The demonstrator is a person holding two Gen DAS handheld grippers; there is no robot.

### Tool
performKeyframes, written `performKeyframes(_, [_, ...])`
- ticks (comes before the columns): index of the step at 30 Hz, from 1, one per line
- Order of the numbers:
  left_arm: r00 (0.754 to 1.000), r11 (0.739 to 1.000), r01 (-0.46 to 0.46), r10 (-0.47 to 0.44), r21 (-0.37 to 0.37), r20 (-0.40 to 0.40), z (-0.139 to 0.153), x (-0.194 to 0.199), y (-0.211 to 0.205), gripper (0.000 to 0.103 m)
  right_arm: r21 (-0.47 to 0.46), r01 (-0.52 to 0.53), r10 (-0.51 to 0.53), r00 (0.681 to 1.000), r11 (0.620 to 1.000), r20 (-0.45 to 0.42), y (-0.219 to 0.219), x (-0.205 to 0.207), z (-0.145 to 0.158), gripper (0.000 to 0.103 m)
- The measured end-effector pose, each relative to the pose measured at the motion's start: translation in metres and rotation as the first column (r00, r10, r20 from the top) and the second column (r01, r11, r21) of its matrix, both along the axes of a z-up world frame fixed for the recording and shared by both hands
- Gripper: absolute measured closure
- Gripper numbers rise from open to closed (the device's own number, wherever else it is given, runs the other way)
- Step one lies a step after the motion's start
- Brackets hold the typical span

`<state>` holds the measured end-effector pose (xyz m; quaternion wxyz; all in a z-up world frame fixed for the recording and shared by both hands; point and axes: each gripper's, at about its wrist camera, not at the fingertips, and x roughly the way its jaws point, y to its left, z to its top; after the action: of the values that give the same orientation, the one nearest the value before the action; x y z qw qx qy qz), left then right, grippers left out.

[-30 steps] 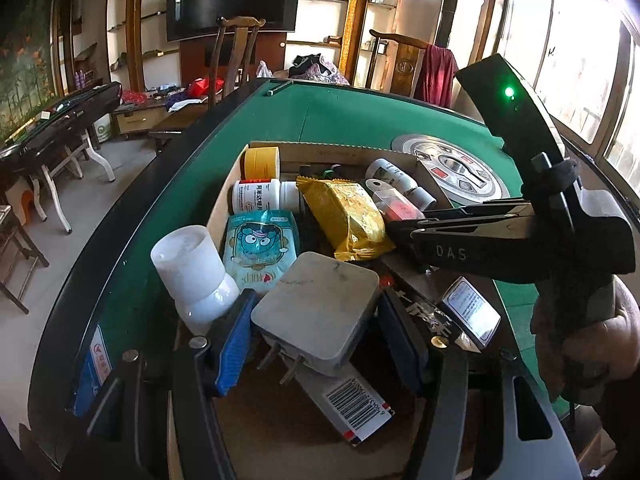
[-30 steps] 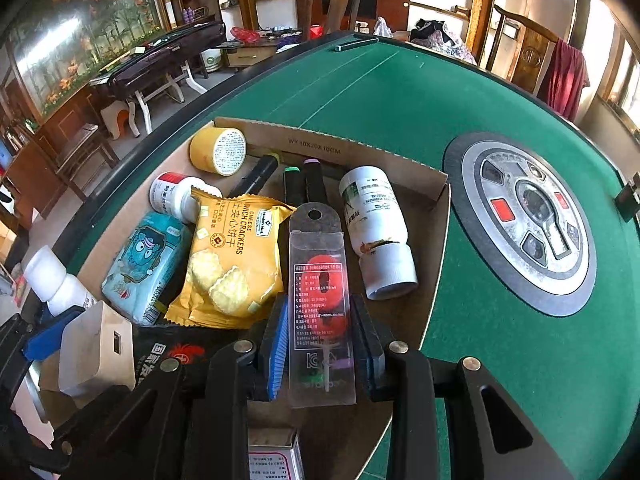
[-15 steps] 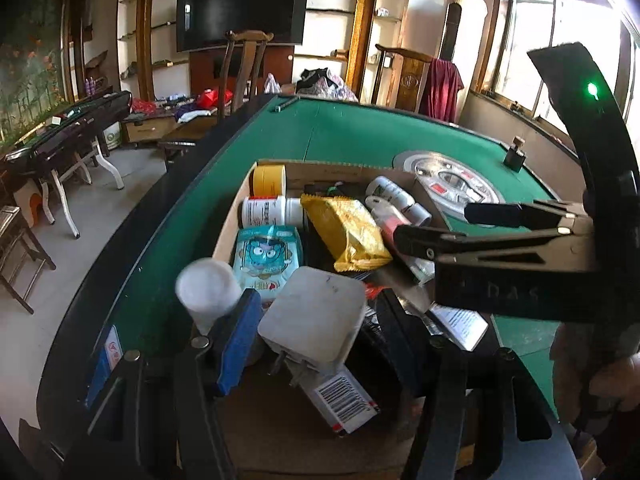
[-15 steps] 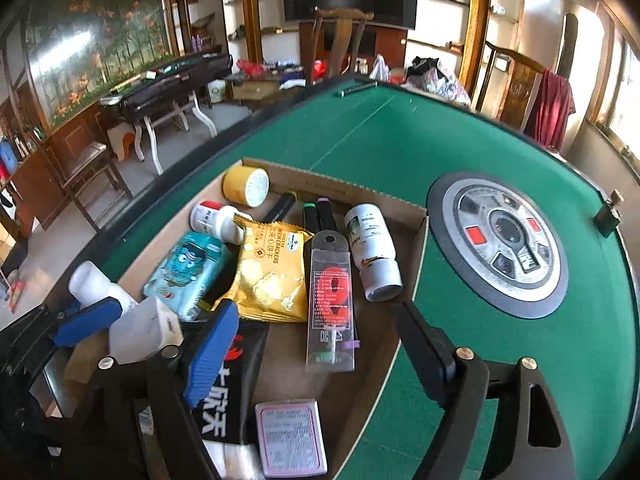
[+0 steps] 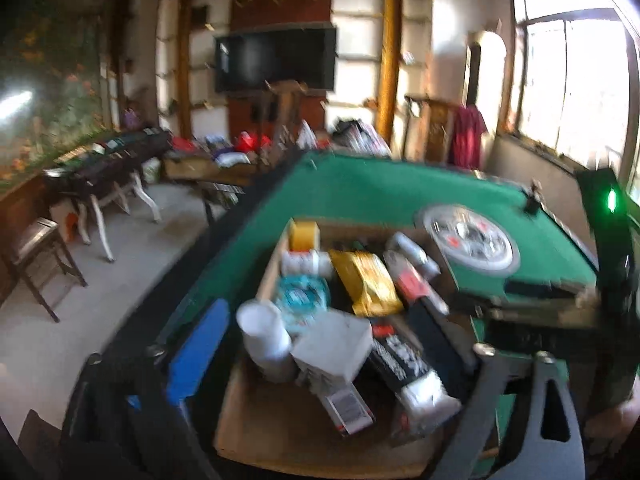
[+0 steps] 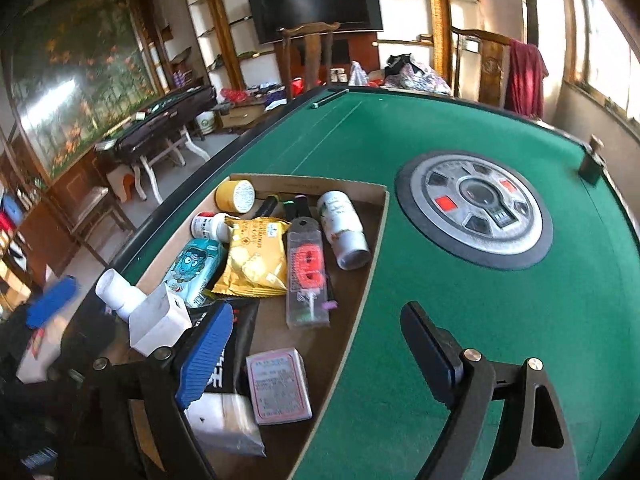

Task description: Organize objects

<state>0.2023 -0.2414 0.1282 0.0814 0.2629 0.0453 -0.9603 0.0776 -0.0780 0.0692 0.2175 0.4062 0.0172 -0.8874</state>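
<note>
Both tools released since earlier frame: left tool (image 5: pixel 332 364) jaws opening, white square charger (image 5: pixel 334 344) free in shallow cardboard tray (image 6: pixel 362 292); right tool (image 6: pixel 320 344) opening, clear blister pack (image 6: pixel 306 272) lying in tray on green desk (image 6: pixel 400 128).

Mahjong parlour or home games room: green felt mahjong table (image 6: pixel 460 128), wall television (image 6: pixel 316 0), wooden chairs (image 6: pixel 308 52).

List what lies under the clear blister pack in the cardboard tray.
Under the clear blister pack, two dark markers poke out at its far end, with a purple tip near its lower right. Their middles are covered; the tray floor beneath is hidden.
</note>
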Motion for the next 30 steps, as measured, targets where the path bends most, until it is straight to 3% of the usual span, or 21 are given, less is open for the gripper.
performKeyframes(1, [0.999,1.0,-0.015,0.015,-0.004,-0.032,0.006,0.005,-0.001,0.0,-0.005,0.01,-0.01,1.0,1.0,-0.005,0.004,0.002,0.0,0.013])
performKeyframes(6, [0.984,0.999,-0.036,0.04,0.029,-0.174,0.027,0.024,-0.009,0.0,0.008,0.033,-0.033,0.997,0.999,-0.066,0.011,0.018,0.003,0.012])
performKeyframes(11, [0.99,0.998,-0.046,0.05,0.037,-0.132,0.025,0.019,-0.012,0.0,0.058,0.002,0.007,0.988,0.998,-0.155,0.0,0.042,0.01,0.009])
performKeyframes(17, [0.997,0.984,0.004,0.009,0.176,-0.07,0.012,0.011,-0.023,0.0,0.136,-0.013,0.049,0.962,0.991,-0.269,-0.018,0.068,0.013,0.004])
performKeyframes(25, [0.982,0.981,-0.179,0.183,0.074,-0.042,0.007,0.015,-0.028,0.0,0.193,-0.034,0.095,0.944,0.981,-0.316,-0.029,0.082,0.006,0.002])
performKeyframes(30, [0.969,0.971,-0.24,0.24,0.002,-0.062,0.01,0.019,-0.029,0.0,0.202,-0.046,0.107,0.945,0.978,-0.308,-0.033,0.083,0.001,0.002])
